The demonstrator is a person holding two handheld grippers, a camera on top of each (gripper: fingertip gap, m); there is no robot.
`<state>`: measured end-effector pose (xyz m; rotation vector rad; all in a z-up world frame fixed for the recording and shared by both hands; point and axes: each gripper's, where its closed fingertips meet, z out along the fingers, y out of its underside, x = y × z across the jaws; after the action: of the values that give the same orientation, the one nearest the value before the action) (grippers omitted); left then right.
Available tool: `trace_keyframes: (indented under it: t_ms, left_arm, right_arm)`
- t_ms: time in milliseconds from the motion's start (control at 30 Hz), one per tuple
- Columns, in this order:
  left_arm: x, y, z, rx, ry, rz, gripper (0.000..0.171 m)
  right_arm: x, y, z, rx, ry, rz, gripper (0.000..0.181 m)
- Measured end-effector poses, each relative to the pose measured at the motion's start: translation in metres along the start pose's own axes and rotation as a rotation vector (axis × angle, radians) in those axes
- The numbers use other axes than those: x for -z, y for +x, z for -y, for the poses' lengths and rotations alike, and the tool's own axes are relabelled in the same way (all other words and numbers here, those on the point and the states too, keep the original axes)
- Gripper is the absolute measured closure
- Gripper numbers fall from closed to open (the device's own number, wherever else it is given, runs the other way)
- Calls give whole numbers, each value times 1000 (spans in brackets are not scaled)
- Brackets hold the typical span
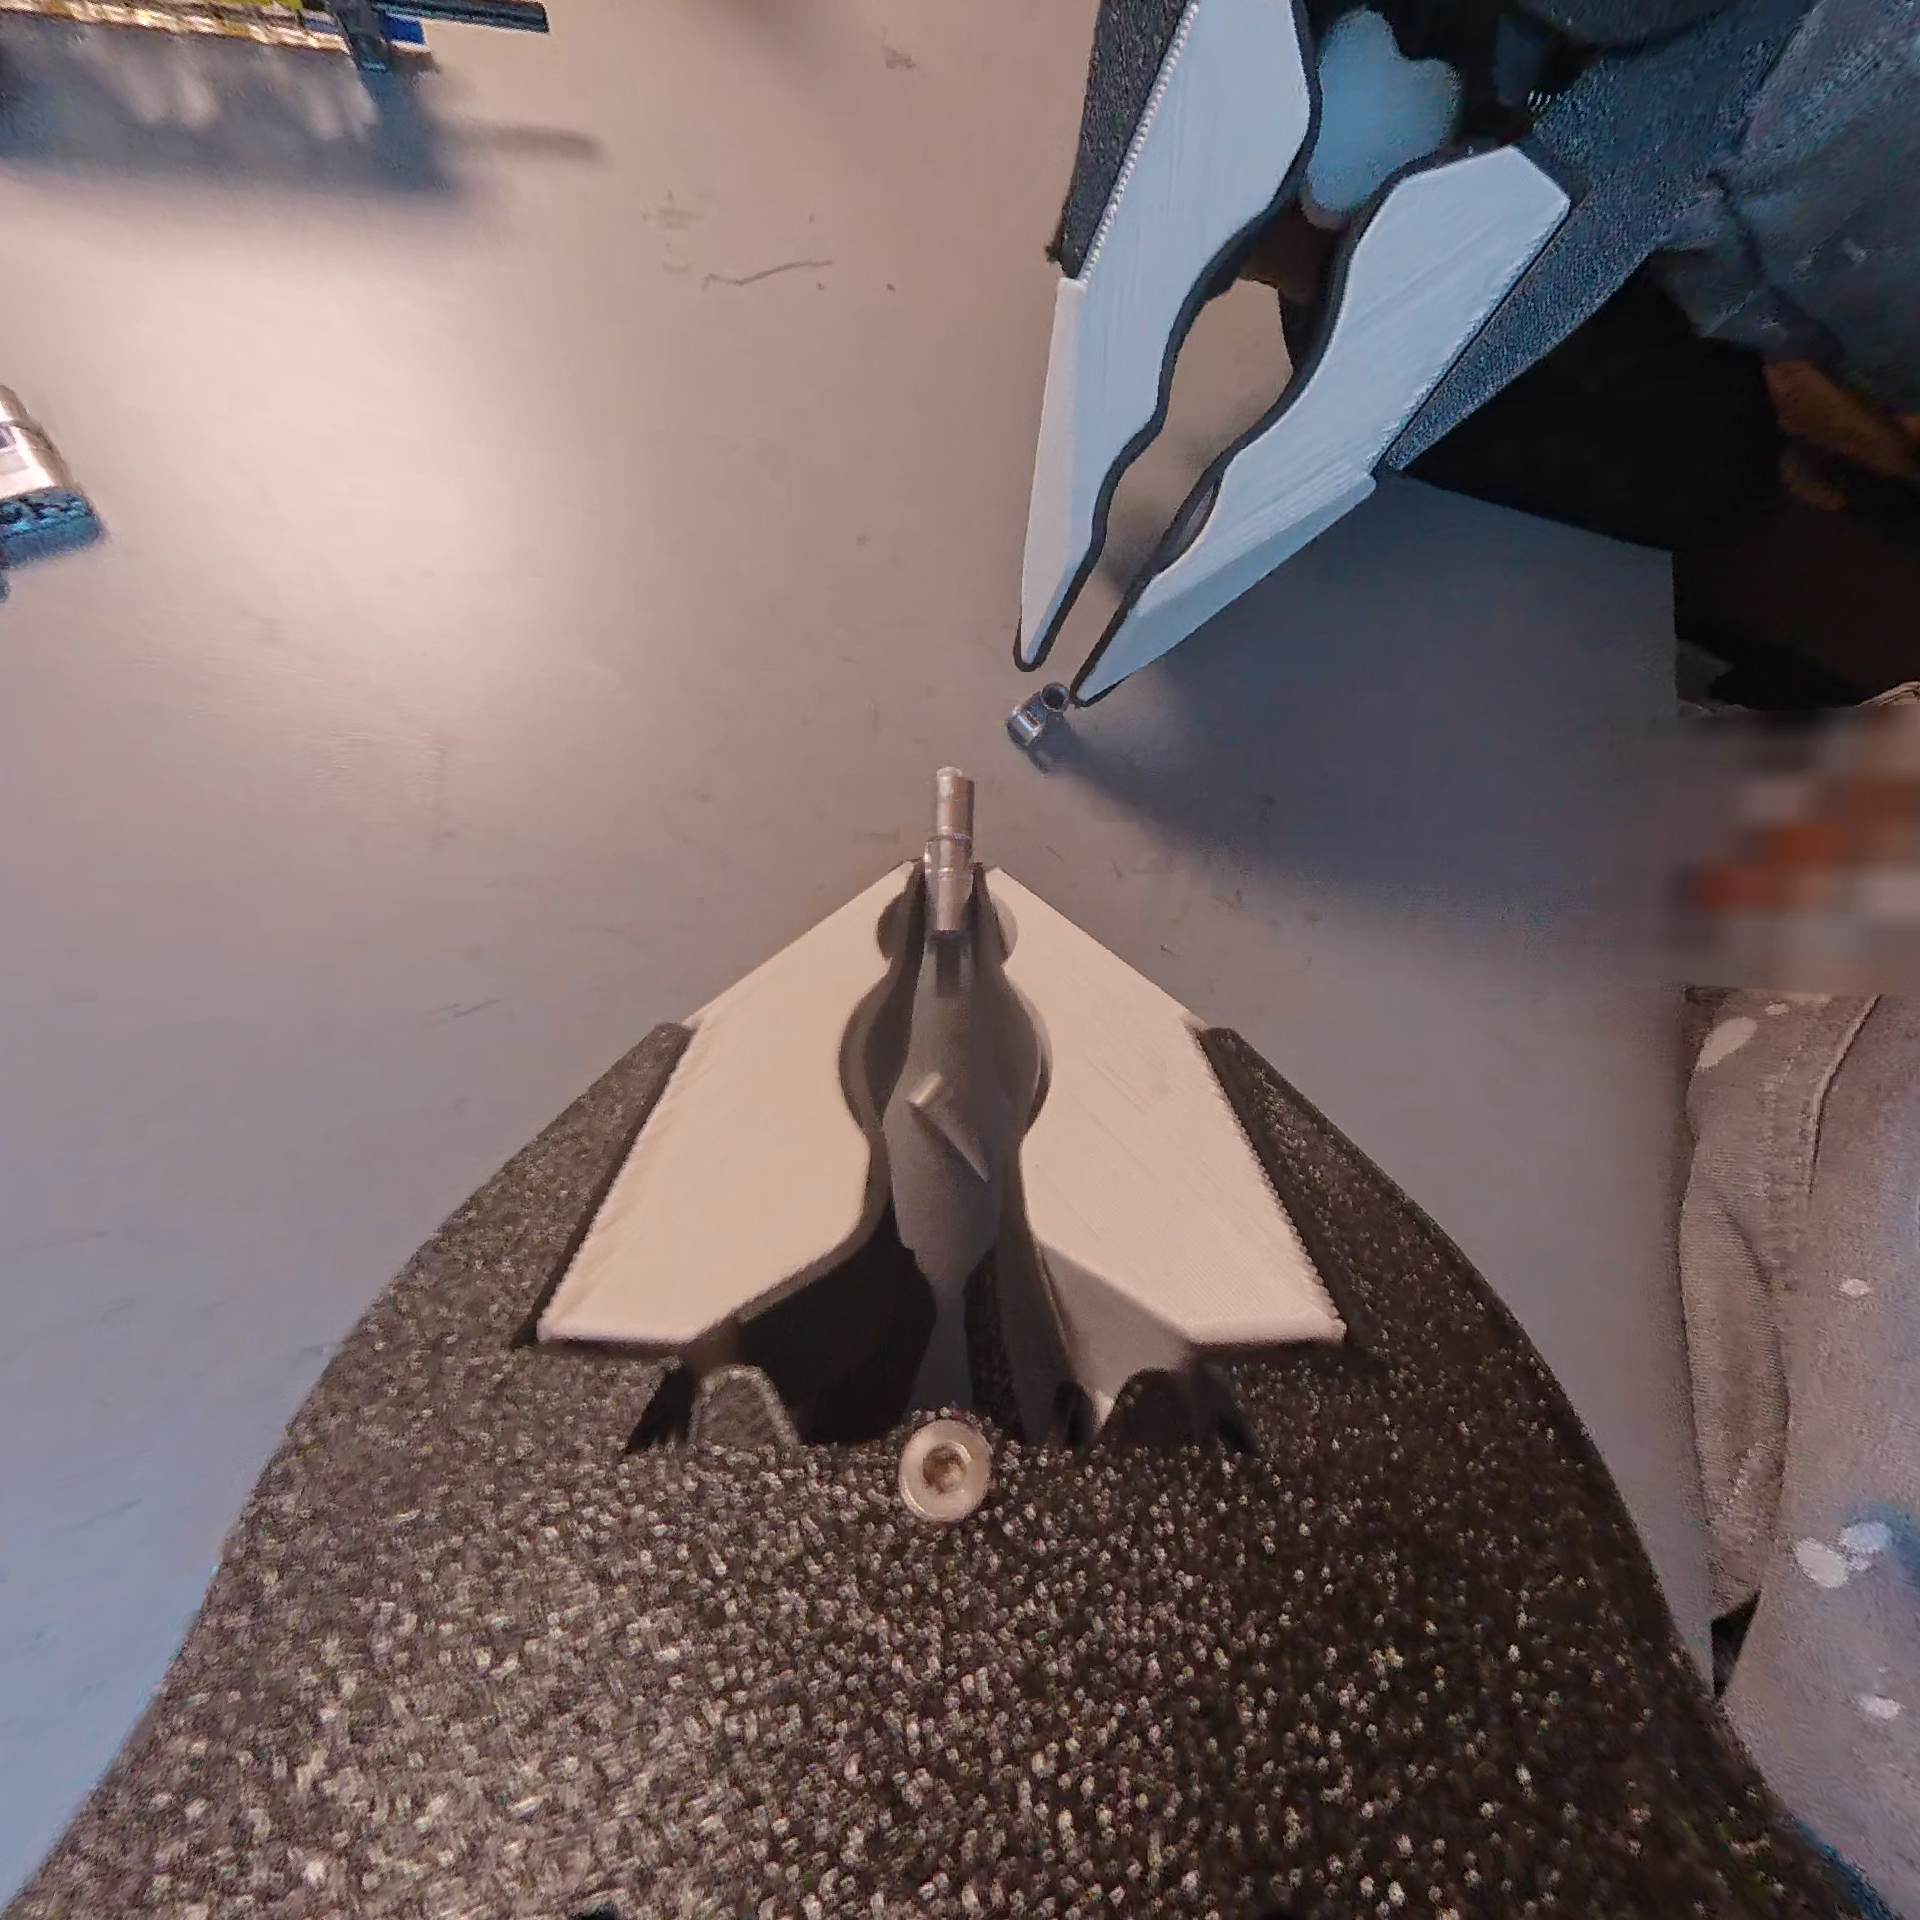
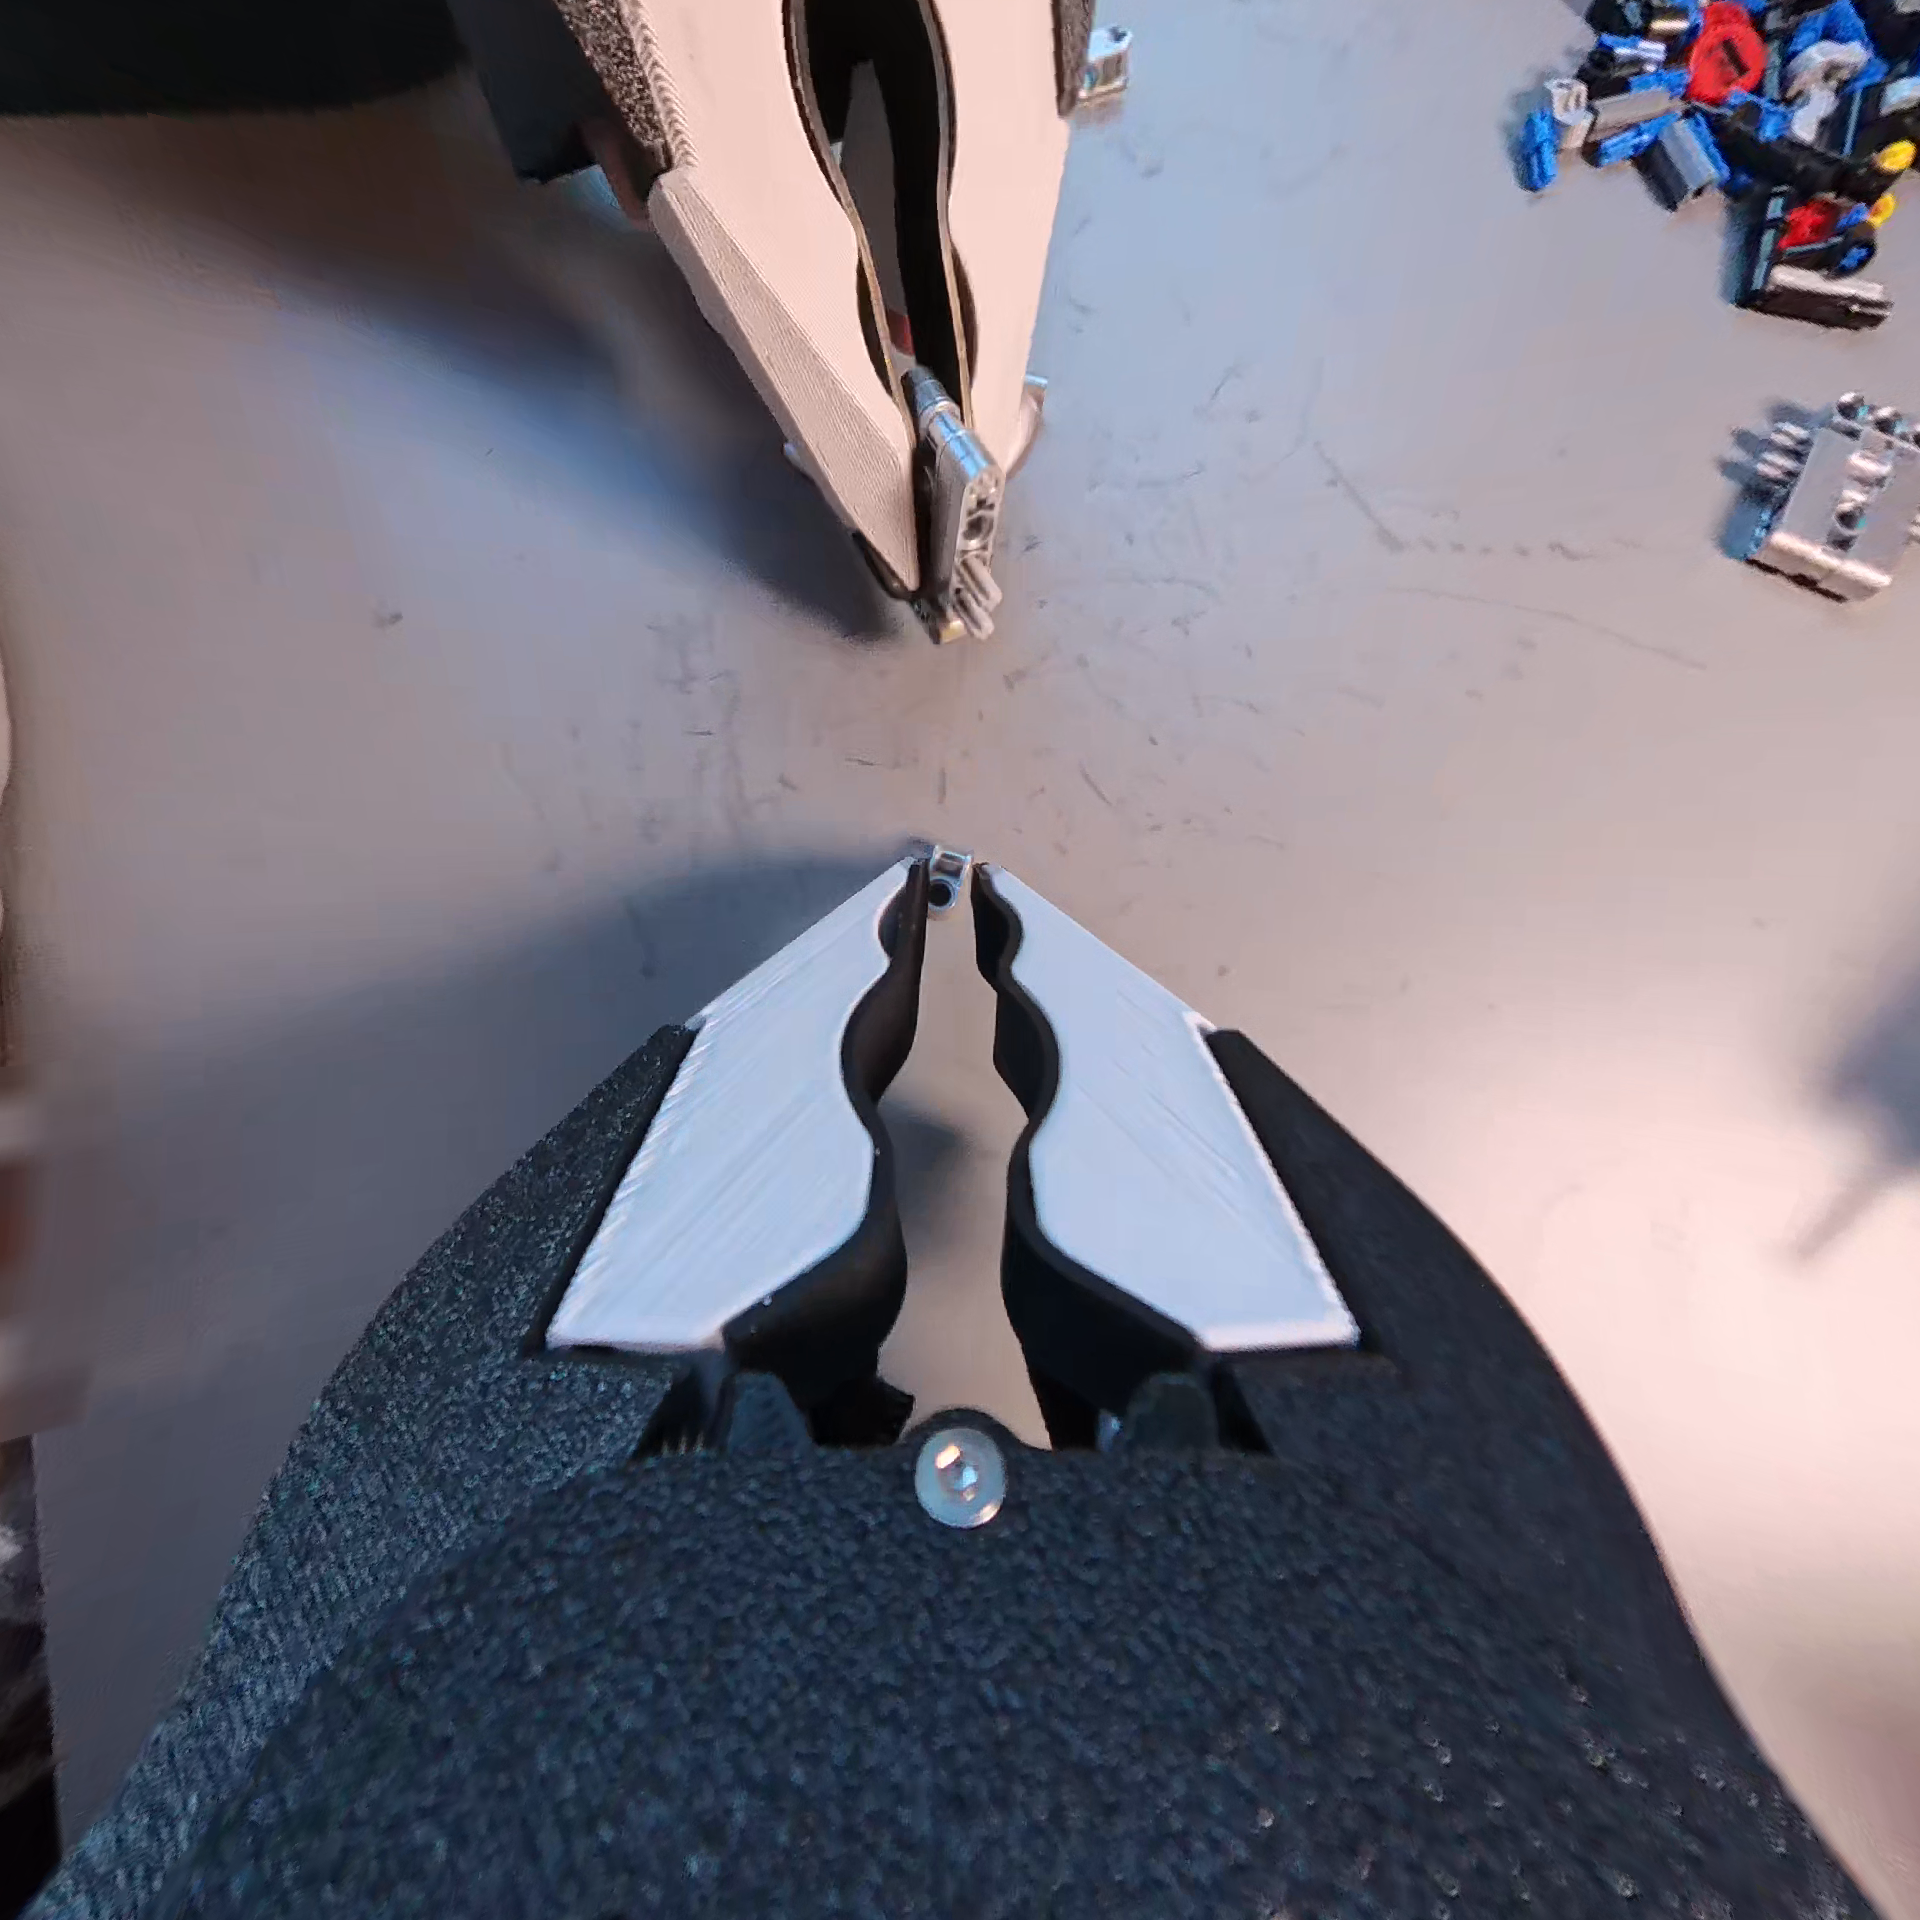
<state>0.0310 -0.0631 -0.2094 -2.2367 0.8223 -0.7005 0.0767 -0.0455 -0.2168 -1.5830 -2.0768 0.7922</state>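
L gripper (image 1: 951,883) clamps grey pin (image 1: 953,847); R gripper (image 2: 948,878) straddles small connector (image 2: 945,883).

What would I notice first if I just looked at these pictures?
Probably the two claws facing each other over the grey table. The left claw is shut on a small silvery pin, while the right claw hovers around a tiny grey piece. At the far right sits a colourful brick pile.
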Motion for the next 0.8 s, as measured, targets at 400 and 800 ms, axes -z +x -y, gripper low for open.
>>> trace_keyframes:
  t_ms: [400, 800]
  left_arm:
    - [7, -1, 5, -18, 36, 14, 166]
    - [6, -1, 4, -22, 35, 16, 166]
  right_arm:
    - [-6, -2, 0, 5, -58, -58, 172]
    - [-4, -5, 2, -5, -47, -94, 172]
